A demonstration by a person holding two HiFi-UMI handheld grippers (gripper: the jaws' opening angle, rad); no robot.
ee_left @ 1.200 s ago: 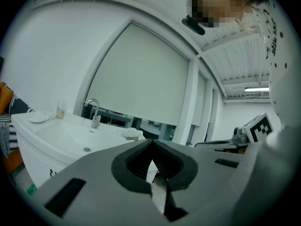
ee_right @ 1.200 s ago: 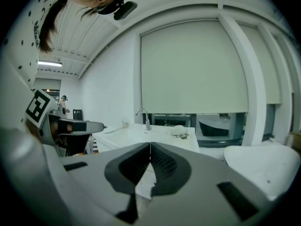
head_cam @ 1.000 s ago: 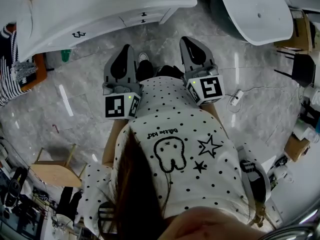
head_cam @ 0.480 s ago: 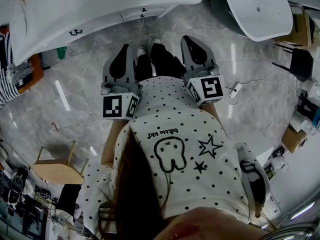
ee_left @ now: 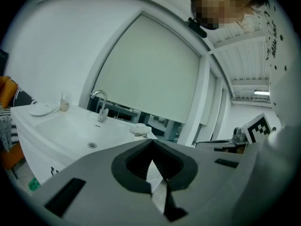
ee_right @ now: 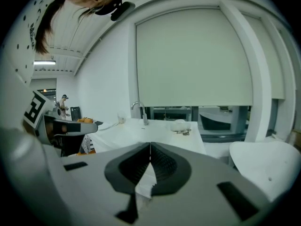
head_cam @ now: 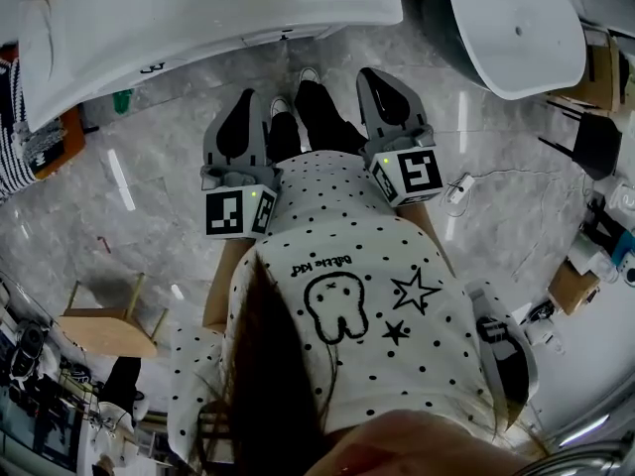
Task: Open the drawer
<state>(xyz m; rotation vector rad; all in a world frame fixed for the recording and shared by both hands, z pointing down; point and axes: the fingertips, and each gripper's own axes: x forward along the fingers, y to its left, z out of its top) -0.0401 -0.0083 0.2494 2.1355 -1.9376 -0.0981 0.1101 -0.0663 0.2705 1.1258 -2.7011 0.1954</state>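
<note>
White drawer lies well ahead of the left gripper and right gripper — both pressed together, empty — so better step closer and spread one before its handle.

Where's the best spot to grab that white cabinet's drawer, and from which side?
Probably the small dark handle on the drawer front, coming from the person's side, straight at the front. It looks like the only part standing out from that white face. The left tool and right tool are both shut, so one must open first.
</note>
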